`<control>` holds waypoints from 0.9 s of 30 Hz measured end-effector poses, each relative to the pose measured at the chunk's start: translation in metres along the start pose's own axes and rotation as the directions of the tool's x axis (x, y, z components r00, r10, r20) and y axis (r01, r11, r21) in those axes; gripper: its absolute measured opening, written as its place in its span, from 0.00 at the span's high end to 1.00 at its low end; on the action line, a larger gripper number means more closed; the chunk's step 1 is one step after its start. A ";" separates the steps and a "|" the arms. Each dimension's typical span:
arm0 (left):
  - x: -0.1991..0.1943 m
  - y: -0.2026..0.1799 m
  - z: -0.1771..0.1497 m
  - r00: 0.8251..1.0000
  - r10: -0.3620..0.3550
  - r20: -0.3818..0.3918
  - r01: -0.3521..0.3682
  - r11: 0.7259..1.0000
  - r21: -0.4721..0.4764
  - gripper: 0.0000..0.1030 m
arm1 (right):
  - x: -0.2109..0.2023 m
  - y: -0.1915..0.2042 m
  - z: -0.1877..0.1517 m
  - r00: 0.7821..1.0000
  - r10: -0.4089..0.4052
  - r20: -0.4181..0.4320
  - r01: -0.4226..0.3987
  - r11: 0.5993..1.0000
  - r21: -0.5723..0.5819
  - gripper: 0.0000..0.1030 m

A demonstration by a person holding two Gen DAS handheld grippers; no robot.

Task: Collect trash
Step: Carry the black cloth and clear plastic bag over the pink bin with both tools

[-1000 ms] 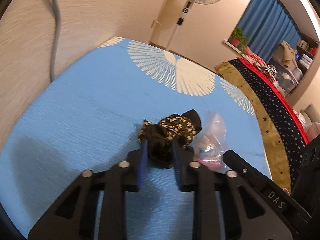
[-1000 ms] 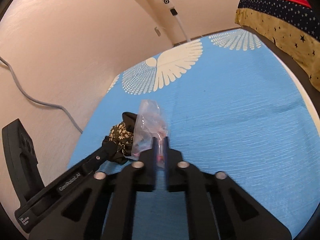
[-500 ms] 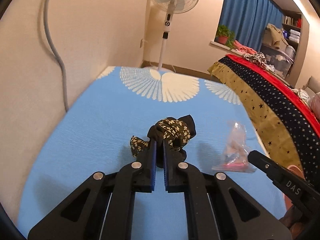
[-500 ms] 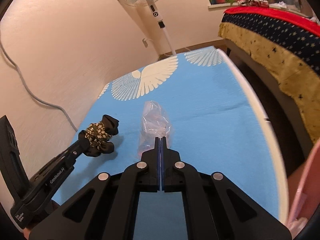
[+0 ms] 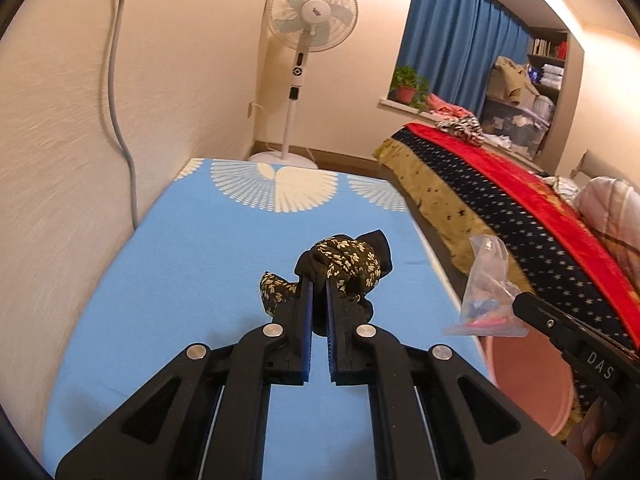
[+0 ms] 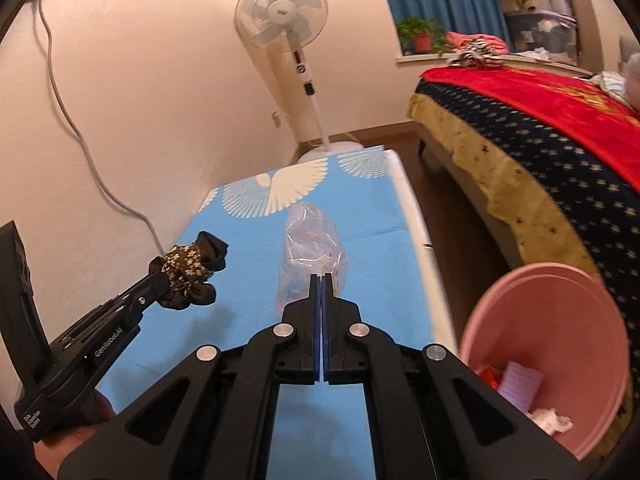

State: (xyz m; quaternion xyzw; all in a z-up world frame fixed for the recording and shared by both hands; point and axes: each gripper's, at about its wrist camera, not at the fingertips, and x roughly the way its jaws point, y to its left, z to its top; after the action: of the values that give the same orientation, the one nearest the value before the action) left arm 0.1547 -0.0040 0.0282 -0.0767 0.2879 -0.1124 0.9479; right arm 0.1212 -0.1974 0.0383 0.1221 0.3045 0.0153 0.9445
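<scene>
A: What did the left gripper (image 5: 318, 280) hold?
B: It was clamped on a floral scrunchie (image 5: 344, 266), lifted above the blue table (image 5: 192, 264).
A: And the right gripper (image 6: 321, 280)?
B: Pinched tight on a clear bag (image 6: 310, 248), held over the table beside the pink bin (image 6: 560, 312), which had scraps inside.

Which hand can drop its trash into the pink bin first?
Probably the right. Its tongs, shut on the clear plastic bag, hang beside the pink bin. The left tongs hold the floral cloth farther over the blue table.
</scene>
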 end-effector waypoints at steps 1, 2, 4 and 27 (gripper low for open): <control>-0.003 -0.003 -0.002 1.000 -0.005 0.002 0.005 1.000 0.003 0.94 | -0.006 -0.003 0.000 1.000 -0.005 0.005 0.005 1.000 0.002 1.00; -0.008 -0.007 -0.005 1.000 -0.009 0.006 0.009 1.000 0.011 0.94 | -0.012 -0.006 -0.001 1.000 -0.009 0.009 0.009 1.000 0.005 1.00; -0.014 -0.013 -0.010 1.000 -0.020 0.006 0.020 1.000 0.017 0.94 | -0.028 -0.012 -0.002 0.999 -0.023 0.024 0.023 1.000 0.004 1.00; -0.040 -0.067 -0.044 0.993 -0.122 0.002 0.121 0.988 0.093 0.94 | -0.101 -0.061 -0.012 0.982 -0.163 0.101 0.160 0.987 0.034 0.99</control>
State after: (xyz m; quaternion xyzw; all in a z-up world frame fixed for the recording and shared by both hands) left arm 0.0862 -0.0620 0.0277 -0.0503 0.2737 -0.1829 0.9429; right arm 0.0294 -0.2648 0.0719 0.1099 0.2643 -0.0716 0.9555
